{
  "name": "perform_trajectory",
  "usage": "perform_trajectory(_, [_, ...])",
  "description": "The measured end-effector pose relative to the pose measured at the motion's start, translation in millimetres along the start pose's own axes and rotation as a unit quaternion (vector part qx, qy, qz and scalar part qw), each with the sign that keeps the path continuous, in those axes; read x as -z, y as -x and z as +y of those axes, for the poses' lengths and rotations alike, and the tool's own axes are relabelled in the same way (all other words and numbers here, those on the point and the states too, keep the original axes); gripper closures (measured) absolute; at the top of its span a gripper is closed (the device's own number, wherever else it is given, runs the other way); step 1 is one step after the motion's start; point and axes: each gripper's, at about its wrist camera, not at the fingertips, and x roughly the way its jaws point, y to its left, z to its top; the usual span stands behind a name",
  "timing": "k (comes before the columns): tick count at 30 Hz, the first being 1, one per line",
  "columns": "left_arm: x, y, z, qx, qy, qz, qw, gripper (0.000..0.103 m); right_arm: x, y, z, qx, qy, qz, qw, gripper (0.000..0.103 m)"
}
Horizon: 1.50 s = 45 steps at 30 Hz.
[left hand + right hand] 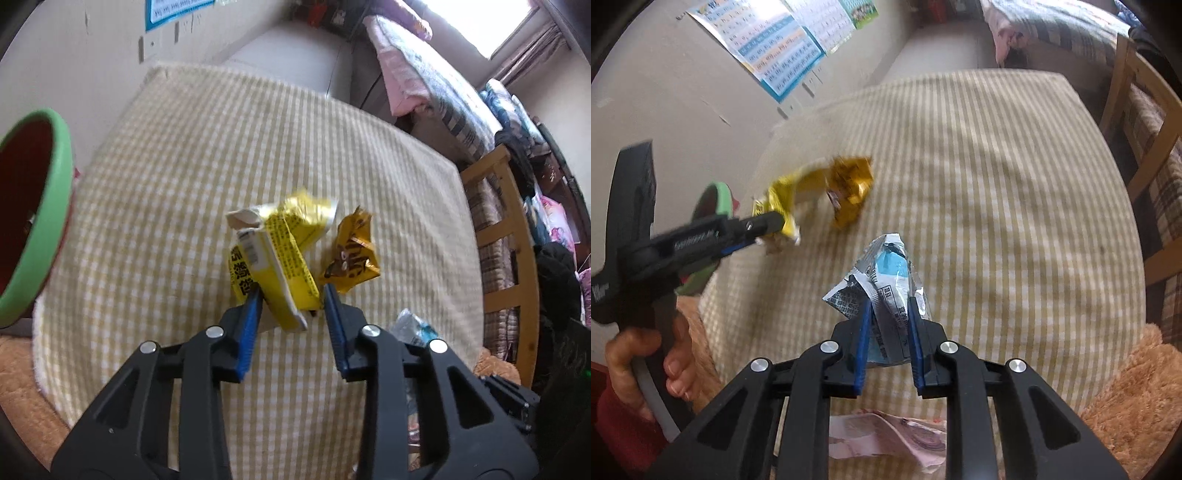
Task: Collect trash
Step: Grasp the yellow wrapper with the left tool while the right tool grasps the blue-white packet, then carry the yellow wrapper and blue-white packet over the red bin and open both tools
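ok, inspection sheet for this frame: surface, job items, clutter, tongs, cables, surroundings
Surface: yellow checked cloth over a cushion.
Job's things: yellow wrapper in the left tongs; silver-blue wrapper in the right tongs; gold wrapper on the cloth; green-rimmed bin at left.
Clutter: pink printed paper at the near edge.
Tongs: both shut on wrappers.
Cables: nothing seen.
Surroundings: wall posters, wooden bed frame.

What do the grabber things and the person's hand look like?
Each gripper, left and right, is black plastic with triangular cut-outs, round silver rivets and two flat blue fingers. Seen from the side, the left one has a pistol-style handle and white lettering, too blurred to read. The bare left hand has a red sleeve. No cables show.
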Motion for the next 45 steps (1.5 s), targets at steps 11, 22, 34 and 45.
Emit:
perform_trajectory(11, [-3, 83, 6, -0.052, -0.029, -0.096, 0.9936, 0.073, -26, 23, 39, -0.026, 0.029, -0.042, 0.998, 0.084])
perform_trajectory(22, [-6, 112, 14, -0.067, -0.037, -0.135, 0.9879, 0.073, -42, 36, 78, -0.04, 0.067, -0.068, 0.995, 0.084])
perform_trajectory(34, [-7, 134, 50, -0.102, -0.009, -0.166, 0.9807, 0.073, -49, 23, 124, -0.059, 0.108, -0.054, 0.991, 0.084])
perform_trajectory(45, [-5, 159, 75, -0.133, 0.006, -0.197, 0.9713, 0.073, -49, 6, 160, -0.07, 0.142, -0.037, 0.987, 0.084])
